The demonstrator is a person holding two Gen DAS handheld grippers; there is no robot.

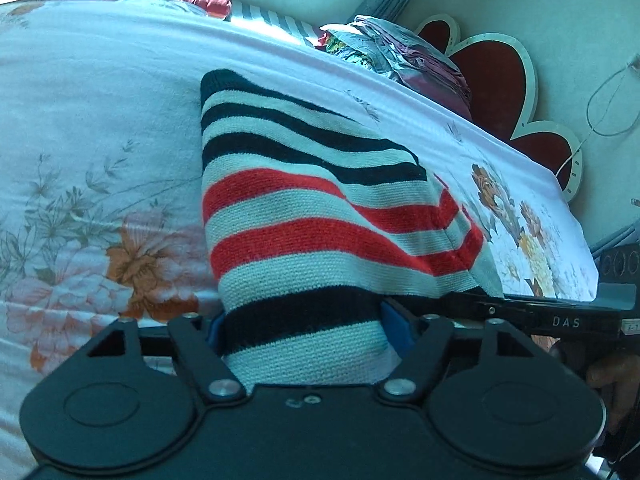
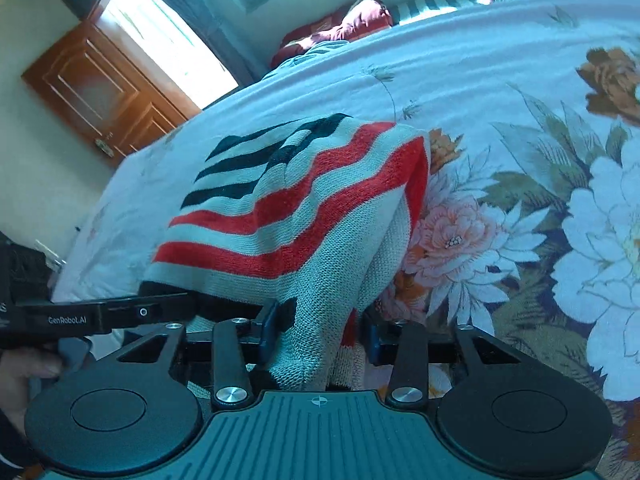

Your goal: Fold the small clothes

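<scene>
The bed, under a smooth floral sheet, carries the striped knit garment at its centre, near edge lifted. The left gripper pinches the hem; the right gripper, at three o'clock from it, grips a bunched corner (thick, ribbed, stretchy wool). The fold looks mid-way; next, carry the edge toward twelve o'clock.

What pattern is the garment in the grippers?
Pale grey knit garment with navy and red stripes; clearest in the left wrist view.
</scene>
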